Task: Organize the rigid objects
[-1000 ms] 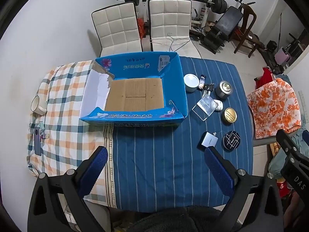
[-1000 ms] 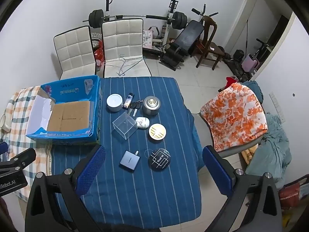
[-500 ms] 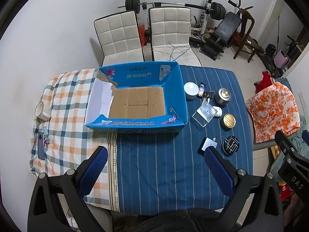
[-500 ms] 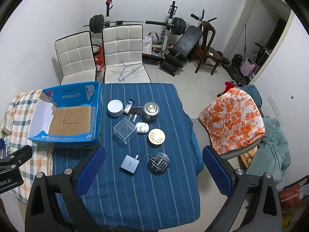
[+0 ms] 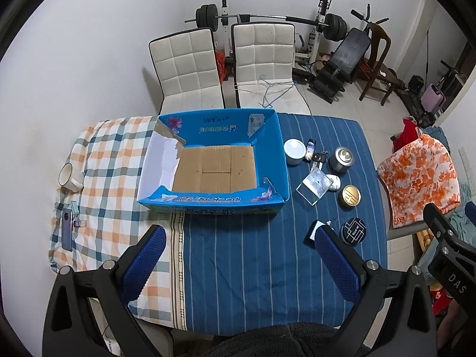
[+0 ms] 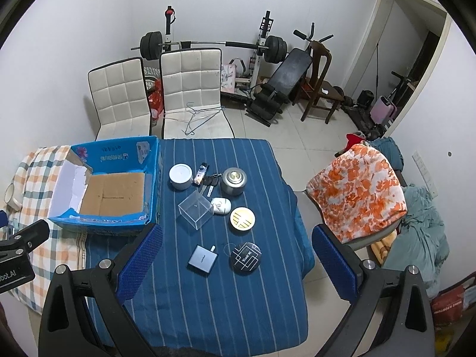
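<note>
Both tools are hanging above the desk with jaws wide apart, the left tool and the right tool holding nothing. The small rigid objects are lying on the blue striped cloth, right of the empty blue box.

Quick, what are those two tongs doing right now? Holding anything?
Left tongs: open, holding nothing, high above the table.
Right tongs: open, holding nothing, also high above the table.
</note>
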`<state>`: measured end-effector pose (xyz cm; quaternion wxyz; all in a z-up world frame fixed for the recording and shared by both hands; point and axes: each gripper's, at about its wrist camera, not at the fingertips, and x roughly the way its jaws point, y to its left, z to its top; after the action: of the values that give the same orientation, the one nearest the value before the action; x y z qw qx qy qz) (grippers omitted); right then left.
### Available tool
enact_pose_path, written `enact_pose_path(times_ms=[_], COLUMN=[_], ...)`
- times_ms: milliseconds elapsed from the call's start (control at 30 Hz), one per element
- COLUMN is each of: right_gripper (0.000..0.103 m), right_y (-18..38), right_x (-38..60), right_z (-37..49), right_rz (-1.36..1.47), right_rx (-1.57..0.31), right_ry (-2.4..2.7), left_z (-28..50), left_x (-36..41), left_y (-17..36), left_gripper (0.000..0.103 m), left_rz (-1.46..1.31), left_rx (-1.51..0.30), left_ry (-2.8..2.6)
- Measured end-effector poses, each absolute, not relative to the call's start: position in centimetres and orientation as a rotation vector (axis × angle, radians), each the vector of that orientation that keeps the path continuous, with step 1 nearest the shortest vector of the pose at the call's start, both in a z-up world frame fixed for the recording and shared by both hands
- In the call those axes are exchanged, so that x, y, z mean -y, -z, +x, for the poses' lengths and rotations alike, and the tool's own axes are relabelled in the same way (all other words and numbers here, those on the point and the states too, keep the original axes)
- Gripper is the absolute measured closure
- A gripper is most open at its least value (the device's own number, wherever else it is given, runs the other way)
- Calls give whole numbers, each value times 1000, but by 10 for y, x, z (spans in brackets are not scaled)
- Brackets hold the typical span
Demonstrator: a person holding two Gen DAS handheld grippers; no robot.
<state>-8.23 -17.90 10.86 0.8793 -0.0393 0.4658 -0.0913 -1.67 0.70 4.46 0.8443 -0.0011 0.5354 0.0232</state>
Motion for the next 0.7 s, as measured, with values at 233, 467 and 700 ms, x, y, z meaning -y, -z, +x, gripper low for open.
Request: enact_pose_path(times_ms=[233, 467, 700], right_gripper=[1, 1, 1], right_y=[-111, -112, -114], right_x=[180, 179, 179], right_z=[-84, -88, -90], right_rz=[-79, -75, -76], right_rx=[-969, -966, -963], right_ry=[192, 186, 188], left_z=[-16, -19, -20], left_x=[-7, -9, -8], left_y=[-46, -49, -49], left_gripper=[0, 0, 0], left_rz=[-2, 0, -3], left_rx=[-1130, -1124, -1123], left_ry=[-50, -54, -54])
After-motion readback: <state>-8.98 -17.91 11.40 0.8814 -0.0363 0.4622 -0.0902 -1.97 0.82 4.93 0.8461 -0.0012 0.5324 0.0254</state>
